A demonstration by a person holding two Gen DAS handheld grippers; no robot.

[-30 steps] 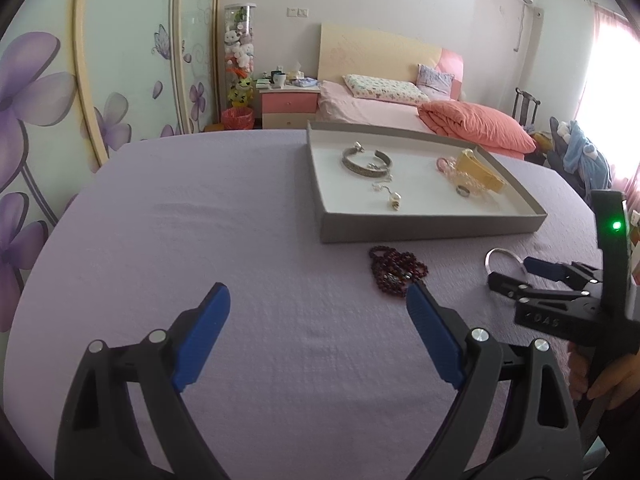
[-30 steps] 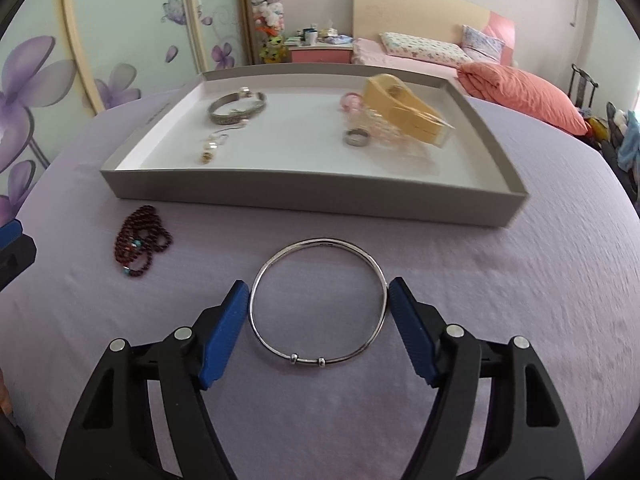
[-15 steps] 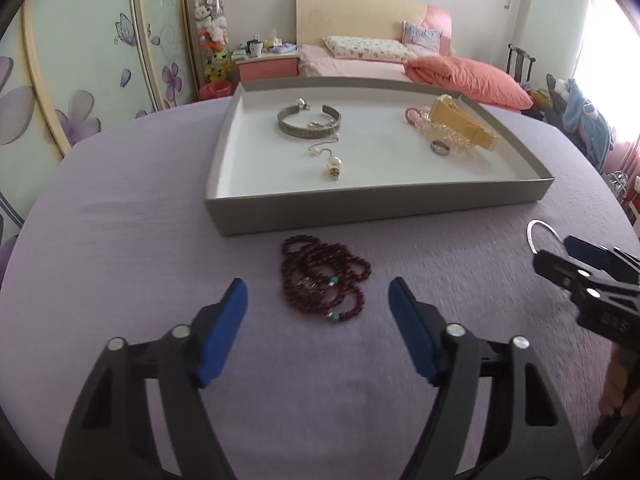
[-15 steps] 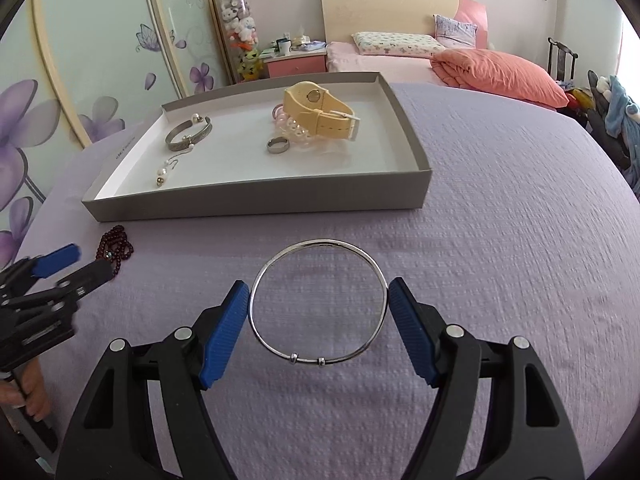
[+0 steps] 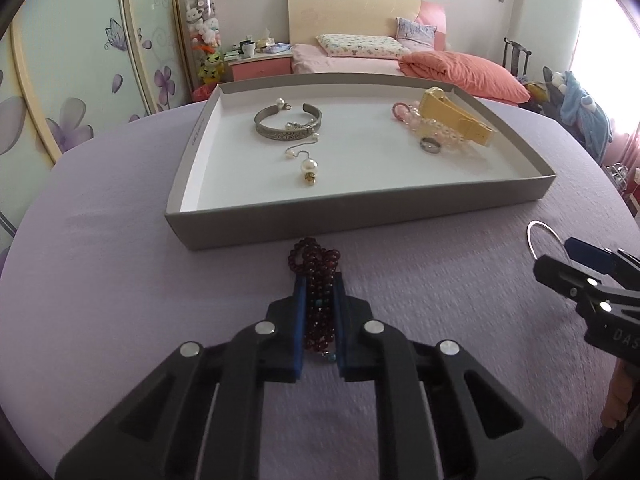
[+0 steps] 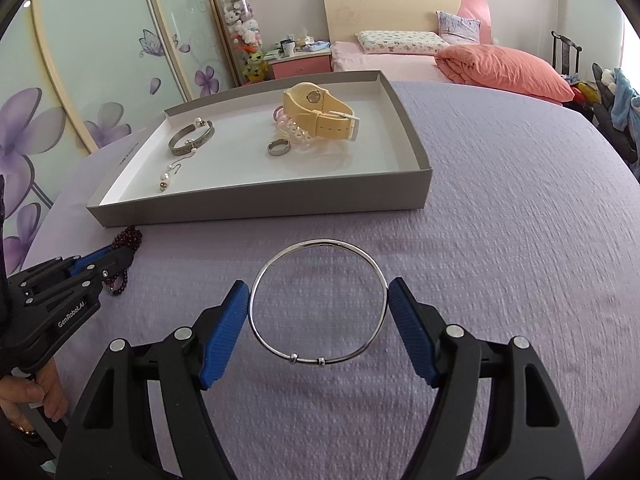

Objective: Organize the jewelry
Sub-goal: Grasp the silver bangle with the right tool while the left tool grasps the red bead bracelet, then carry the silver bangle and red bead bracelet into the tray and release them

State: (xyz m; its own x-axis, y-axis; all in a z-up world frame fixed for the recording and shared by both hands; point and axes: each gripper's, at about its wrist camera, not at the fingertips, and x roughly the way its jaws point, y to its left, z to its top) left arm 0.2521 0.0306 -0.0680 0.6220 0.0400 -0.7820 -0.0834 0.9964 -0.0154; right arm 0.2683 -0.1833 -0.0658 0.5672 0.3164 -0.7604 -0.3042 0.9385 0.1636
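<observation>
A dark red bead bracelet (image 5: 316, 258) lies bunched on the purple cloth just in front of the grey tray (image 5: 360, 208). My left gripper (image 5: 319, 280) has its jaws closing around the bracelet, and the blue pads press on the beads from both sides. From the right wrist view, the left gripper (image 6: 120, 258) sits low at the left edge over the beads (image 6: 130, 236). A thin silver bangle (image 6: 320, 242) is clamped flat across its width by my right gripper (image 6: 318, 286), above the cloth. The left wrist view shows the right gripper (image 5: 560, 254) and bangle (image 5: 534, 228) far right.
The tray (image 6: 260, 210) holds a silver cuff (image 5: 288, 126), a pearl earring (image 5: 309, 168), a ring (image 5: 430, 145), a yellow watch (image 5: 456, 114) and a pink bead bracelet (image 5: 404, 112). A hand (image 6: 40, 392) grips the left tool. A bed stands beyond the table.
My left gripper moved forward and down to the red beads and its wide-open jaws came together around them. The right gripper kept its hold on the bangle and swung slightly.
</observation>
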